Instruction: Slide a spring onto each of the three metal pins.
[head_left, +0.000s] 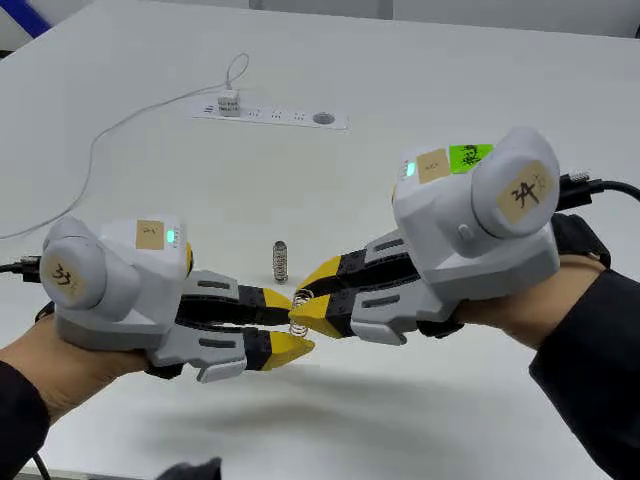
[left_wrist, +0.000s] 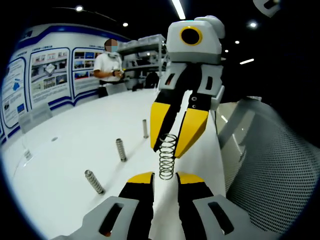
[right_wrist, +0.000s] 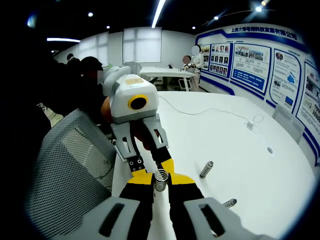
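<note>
The left gripper (head_left: 292, 322) carries a round label (head_left: 62, 277) with handwritten marks I cannot read, and a tan sticker (head_left: 149, 234) on top. Its jaws stand a little apart, with the near end of the spring (left_wrist: 167, 156) between their yellow tips. Whether they press on it I cannot tell. On the white table (head_left: 420, 70) just beyond the tips, three pins stand in a row: the near pin (left_wrist: 94, 181) and the middle pin (left_wrist: 121, 149) each wear a spring, while the far pin (left_wrist: 145, 128) is bare. The right gripper (right_wrist: 160, 181) meets the left one tip to tip, its jaws nearly closed and pinching the spring's other end. It bears a green sticker (head_left: 470, 156) and a handwritten disc (head_left: 525, 192), also illegible. The wall boards (right_wrist: 250, 67) show print too small to read.
</note>
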